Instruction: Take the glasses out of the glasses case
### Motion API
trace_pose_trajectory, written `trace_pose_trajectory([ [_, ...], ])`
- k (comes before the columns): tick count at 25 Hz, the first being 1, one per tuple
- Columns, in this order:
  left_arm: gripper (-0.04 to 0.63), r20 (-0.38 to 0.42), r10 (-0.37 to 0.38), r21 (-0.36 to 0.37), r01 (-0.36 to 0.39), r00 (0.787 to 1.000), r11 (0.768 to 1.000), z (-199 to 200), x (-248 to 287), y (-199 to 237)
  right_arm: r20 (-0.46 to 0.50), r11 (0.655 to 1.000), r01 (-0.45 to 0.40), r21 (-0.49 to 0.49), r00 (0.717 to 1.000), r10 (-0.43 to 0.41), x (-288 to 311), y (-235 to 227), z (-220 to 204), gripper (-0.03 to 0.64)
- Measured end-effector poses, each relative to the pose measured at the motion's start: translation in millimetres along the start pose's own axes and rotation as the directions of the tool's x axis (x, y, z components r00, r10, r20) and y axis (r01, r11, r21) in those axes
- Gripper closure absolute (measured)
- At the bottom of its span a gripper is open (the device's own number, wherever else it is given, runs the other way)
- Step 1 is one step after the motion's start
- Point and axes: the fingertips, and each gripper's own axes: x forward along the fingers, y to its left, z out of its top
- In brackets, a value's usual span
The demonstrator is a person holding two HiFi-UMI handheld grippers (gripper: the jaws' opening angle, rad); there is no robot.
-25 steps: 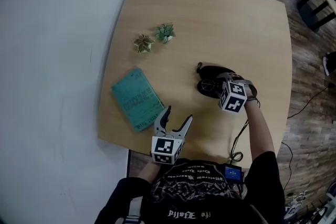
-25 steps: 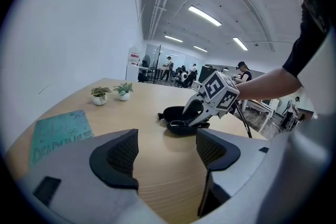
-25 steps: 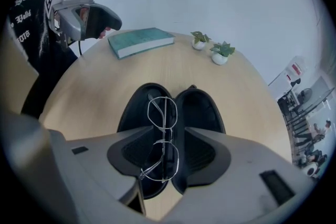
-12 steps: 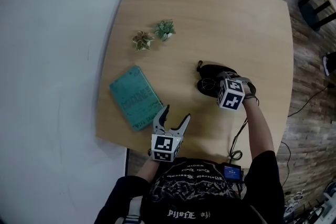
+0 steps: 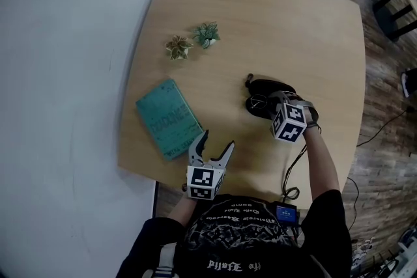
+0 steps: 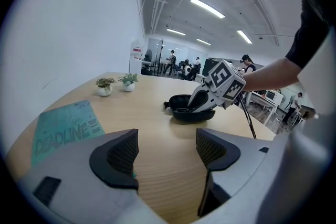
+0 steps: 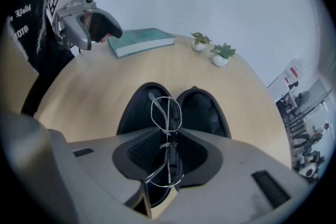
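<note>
Head view: right of centre on the bench [image 5: 280, 29], the right tool [image 5: 262, 104] dips into the open black case [image 5: 264, 86]. The left tool [image 5: 212, 144] hovers at lower centre beside a teal book [image 5: 168, 119], and two small plants [image 5: 178, 47] stand at upper left.

Left gripper view: its jaws gape wide over bare wood, holding nothing.

Right gripper view: the jaws have just been closing and now pinch the wire glasses [image 7: 166, 114] above the case's open halves.

**Teal book** [image 6: 65, 131], at 8 o'clock in the left gripper view: the cover bears "DEADLINE" in large pale capitals. **Black shirt** [image 5: 241, 234], at 6 o'clock in the head view: white gothic lettering, not legible.
</note>
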Motion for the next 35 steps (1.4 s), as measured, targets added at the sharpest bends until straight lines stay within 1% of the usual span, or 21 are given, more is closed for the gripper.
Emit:
trace_pose_trajectory([
  [3, 0.241, 0.000, 0.005, 0.003, -0.005, 1.000, 1.000, 0.0, 0.6, 1.7, 0.030, 0.999, 0.036, 0.022, 0.999, -0.037, -1.9, -5.7, 4.0, 0.511],
  [8, 0.241, 0.001, 0.001, 0.007, -0.001, 1.000, 1.000, 0.2, -1.6, -2.1, 0.044, 0.998, 0.054, 0.043, 0.997, -0.056, -4.0, -4.4, 4.6, 0.511],
  [18, 0.241, 0.015, -0.013, 0.008, 0.013, 1.000, 1.000, 2.8, -1.7, -3.8, 0.118, 0.980, 0.127, 0.152, 0.982, -0.145, -21.6, -10.7, 8.6, 0.511],
  [21, 0.241, 0.026, -0.017, 0.006, 0.017, 1.000, 1.000, 5.9, -1.7, -6.4, 0.149, 0.968, 0.152, 0.201, 0.972, -0.183, -30.7, -13.3, 10.0, 0.511],
  [26, 0.241, 0.035, -0.025, 0.012, 0.025, 0.999, 1.000, 11.5, -3.8, -10.2, 0.198, 0.938, 0.187, 0.292, 0.948, -0.251, -48.1, -19.4, 12.4, 0.511],
  [35, 0.241, 0.047, -0.031, 0.024, 0.030, 0.998, 0.999, 12.6, -8.3, -15.1, 0.227, 0.905, 0.197, 0.377, 0.927, -0.297, -58.1, -16.6, 9.1, 0.511],
])
